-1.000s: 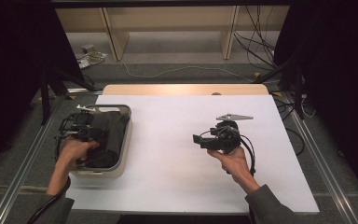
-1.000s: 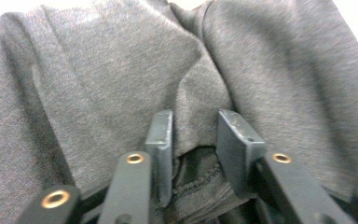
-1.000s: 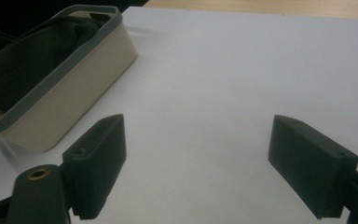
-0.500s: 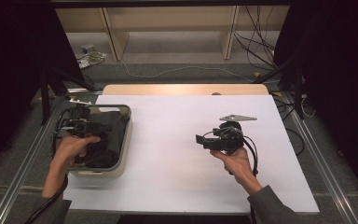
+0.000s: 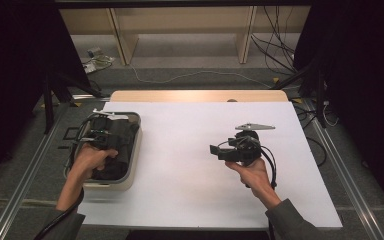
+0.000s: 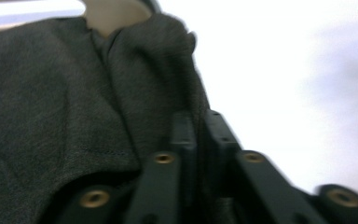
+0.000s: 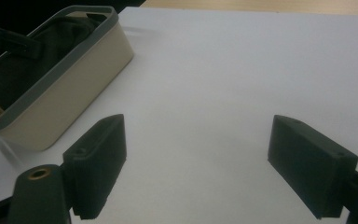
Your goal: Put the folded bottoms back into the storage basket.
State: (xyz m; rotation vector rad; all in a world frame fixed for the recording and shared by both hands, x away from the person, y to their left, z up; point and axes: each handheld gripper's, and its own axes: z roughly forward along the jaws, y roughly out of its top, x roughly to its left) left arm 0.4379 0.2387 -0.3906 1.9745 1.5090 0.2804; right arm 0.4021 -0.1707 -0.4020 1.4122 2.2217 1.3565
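Note:
A beige bin with a grey rim [image 5: 136, 142] stands on the left of the white table [image 5: 185, 125]. A dark grey cloth [image 5: 116, 162] lies inside it. My left gripper [image 5: 109, 139] reaches down into the bin, held by the person's left hand. In the left gripper view its jaws [image 6: 200, 135] are nearly together with a fold of the cloth [image 6: 74, 93] pinched at them. My right gripper [image 5: 215, 150] is held over the table's right half, pointing left at the bin [image 7: 74, 79]. It [image 7: 196, 163] is open with nothing between its jaws.
A wooden strip [image 5: 200, 96] borders the table's far edge. Cables [image 5: 275, 45] and shelf legs stand on the floor beyond. Metal rails [image 5: 25, 200] run along both sides of the table. Bare white table lies between the bin and the right gripper.
The left hand and its gripper shifted a little within the bin, first left, then back right. The right gripper has barely moved.

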